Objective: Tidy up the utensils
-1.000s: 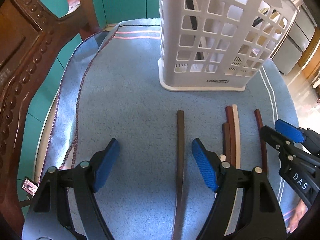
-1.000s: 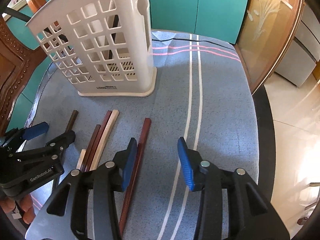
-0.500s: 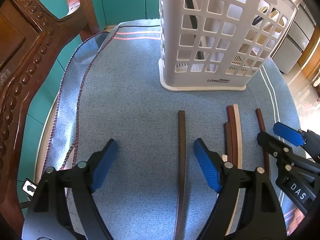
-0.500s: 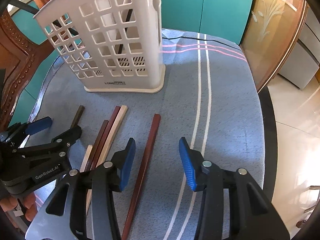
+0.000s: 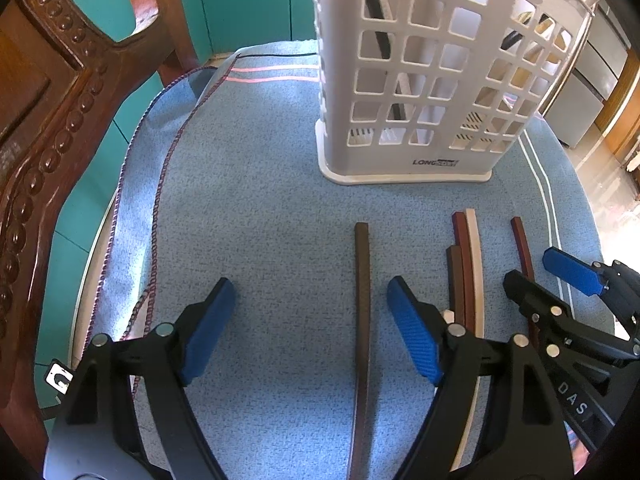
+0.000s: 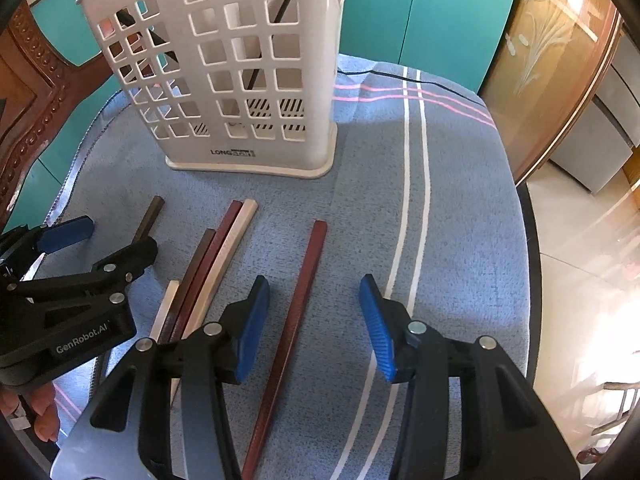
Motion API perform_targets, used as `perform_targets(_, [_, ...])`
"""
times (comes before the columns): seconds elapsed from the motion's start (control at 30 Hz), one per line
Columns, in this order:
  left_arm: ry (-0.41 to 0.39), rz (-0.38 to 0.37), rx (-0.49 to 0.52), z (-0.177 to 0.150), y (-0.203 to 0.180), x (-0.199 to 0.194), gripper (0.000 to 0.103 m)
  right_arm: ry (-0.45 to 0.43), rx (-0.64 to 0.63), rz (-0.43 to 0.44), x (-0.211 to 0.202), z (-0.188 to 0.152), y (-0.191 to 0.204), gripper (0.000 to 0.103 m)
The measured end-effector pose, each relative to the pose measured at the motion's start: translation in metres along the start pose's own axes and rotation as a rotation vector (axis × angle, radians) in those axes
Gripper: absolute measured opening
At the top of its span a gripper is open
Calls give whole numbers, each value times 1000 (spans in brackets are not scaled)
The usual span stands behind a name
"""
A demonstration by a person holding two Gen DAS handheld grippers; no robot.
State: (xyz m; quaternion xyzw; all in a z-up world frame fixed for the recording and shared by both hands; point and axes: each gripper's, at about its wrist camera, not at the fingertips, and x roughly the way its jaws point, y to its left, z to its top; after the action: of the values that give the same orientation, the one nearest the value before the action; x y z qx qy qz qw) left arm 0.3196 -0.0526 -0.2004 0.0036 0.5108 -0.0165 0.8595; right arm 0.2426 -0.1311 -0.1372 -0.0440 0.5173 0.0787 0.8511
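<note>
Left gripper (image 5: pixel 310 330), right gripper (image 6: pixel 316 326): black plastic frames, silver rivet screws, ribbed blue finger pads (image 6: pixel 376 330). White lettering "GenRobot.AI" on one body, "DAS" on the other. Bare fingertips (image 6: pixel 42 420) visible.

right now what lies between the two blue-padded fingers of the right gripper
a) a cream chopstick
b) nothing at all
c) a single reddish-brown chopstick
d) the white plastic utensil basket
c: in the right wrist view the single reddish-brown chopstick lies flat on the blue cloth between the open jaws of the right gripper, apart from the bundle of chopsticks nearer the left gripper.
</note>
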Motion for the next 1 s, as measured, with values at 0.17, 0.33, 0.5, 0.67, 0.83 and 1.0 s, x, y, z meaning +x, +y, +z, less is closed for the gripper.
perform_targets(0.17, [-9, -31, 41, 0, -11, -5, 51, -11, -1, 13, -1, -1, 2, 39])
perform_targets(0.33, [-14, -46, 43, 3, -13, -7, 9, -20, -7, 45, -5, -1, 4, 12])
perform_targets(0.5, [-33, -57, 8, 6, -4, -12, 7, -48, 0, 103, -14, 0, 3, 6])
perform_targets(0.67, [-142, -100, -13, 10, 6, -56, 7, -135, 7, 153, -56, 4, -2, 6])
perform_targets(0.83, [-269, -155, 6, 3, 15, -118, 7, -259, 33, 244, -120, -7, -17, 7])
perform_targets(1.0, [-427, -223, -4, 3, 26, -192, 7, -393, 73, 319, -186, -20, -30, 7])
